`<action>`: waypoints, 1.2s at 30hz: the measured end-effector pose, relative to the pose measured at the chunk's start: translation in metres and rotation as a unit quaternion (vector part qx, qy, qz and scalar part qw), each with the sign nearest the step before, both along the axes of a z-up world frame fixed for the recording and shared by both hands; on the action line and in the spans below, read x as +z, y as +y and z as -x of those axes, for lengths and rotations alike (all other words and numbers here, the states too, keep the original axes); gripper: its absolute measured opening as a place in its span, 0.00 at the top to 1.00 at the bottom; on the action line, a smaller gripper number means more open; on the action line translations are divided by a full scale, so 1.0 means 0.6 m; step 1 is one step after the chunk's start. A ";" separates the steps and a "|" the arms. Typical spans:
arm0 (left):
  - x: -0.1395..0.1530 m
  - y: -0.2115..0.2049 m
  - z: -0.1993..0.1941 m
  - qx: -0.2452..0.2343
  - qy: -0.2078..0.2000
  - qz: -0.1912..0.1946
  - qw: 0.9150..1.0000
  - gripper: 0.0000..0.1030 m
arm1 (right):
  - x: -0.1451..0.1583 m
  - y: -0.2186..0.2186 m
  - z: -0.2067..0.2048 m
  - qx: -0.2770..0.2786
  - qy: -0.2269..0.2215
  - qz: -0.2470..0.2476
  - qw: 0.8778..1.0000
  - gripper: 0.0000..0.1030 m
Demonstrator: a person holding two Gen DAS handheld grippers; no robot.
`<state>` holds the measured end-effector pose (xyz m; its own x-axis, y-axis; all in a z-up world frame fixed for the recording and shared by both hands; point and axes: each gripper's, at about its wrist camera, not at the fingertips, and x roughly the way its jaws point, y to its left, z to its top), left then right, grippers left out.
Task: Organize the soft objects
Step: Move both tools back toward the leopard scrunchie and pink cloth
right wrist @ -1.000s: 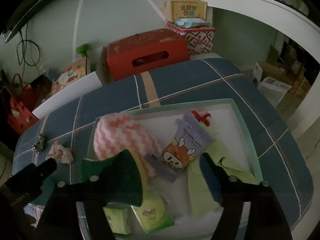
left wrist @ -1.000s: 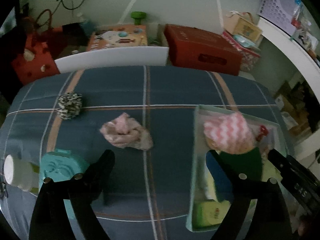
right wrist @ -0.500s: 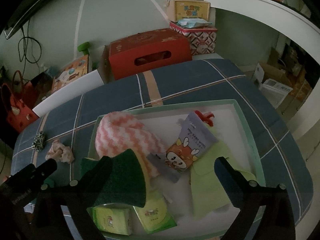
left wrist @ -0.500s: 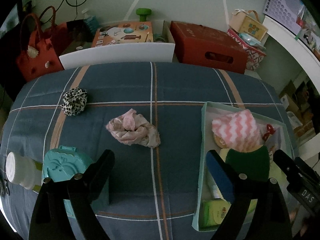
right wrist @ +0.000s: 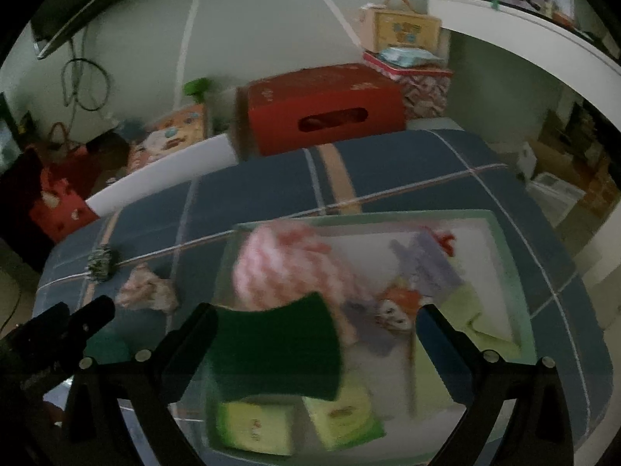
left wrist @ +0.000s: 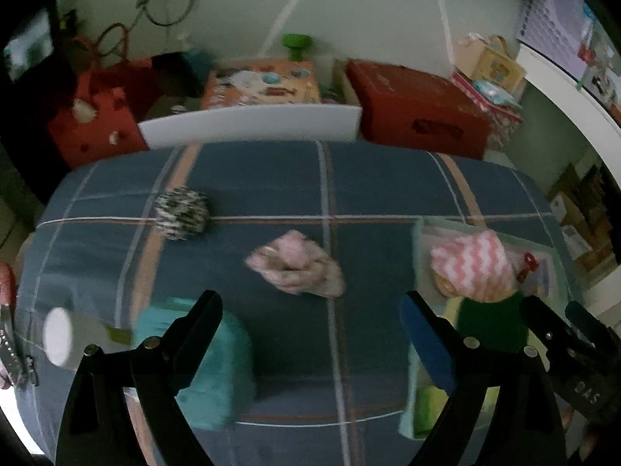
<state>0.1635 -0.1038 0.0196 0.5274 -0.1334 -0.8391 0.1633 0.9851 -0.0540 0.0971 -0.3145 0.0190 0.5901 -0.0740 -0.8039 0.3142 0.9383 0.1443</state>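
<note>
A crumpled pink cloth (left wrist: 299, 264) lies mid-bedspread, just beyond my left gripper (left wrist: 310, 306), which is open with nothing between its fingers. A black-and-white scrunchie (left wrist: 180, 213) sits further back on the left. At the right stands a pale green tray (right wrist: 388, 215) holding a pink chevron cloth (right wrist: 279, 264) and a dark green sponge (right wrist: 279, 349). My right gripper (right wrist: 316, 314) hangs over the tray, open wide. The sponge sits between its jaws, close against the left finger (right wrist: 194, 334) and well apart from the right one.
A teal box (left wrist: 217, 369) and a white cup (left wrist: 58, 336) sit near the left gripper. Green packets (right wrist: 252, 423) and a printed pouch (right wrist: 427, 268) fill the tray. A red box (left wrist: 419, 116), a white board (left wrist: 248, 124) and a red bag (left wrist: 93, 116) stand behind the bed.
The right jaws have spread wider, leaving the sponge loose in the tray. Both grippers have drifted to the left, so the scene has slid right in both views.
</note>
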 end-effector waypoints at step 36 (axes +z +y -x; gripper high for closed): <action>0.015 0.354 -0.043 0.163 0.010 0.025 0.986 0.10 | 0.034 0.232 -0.079 0.125 -0.040 -0.001 0.991 0.00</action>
<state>0.1894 0.1083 0.0287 0.5329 -0.0016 -0.8462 -0.1635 0.9810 -0.1047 0.1447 -0.1754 0.0394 0.6514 0.0832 -0.7541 0.0600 0.9852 0.1605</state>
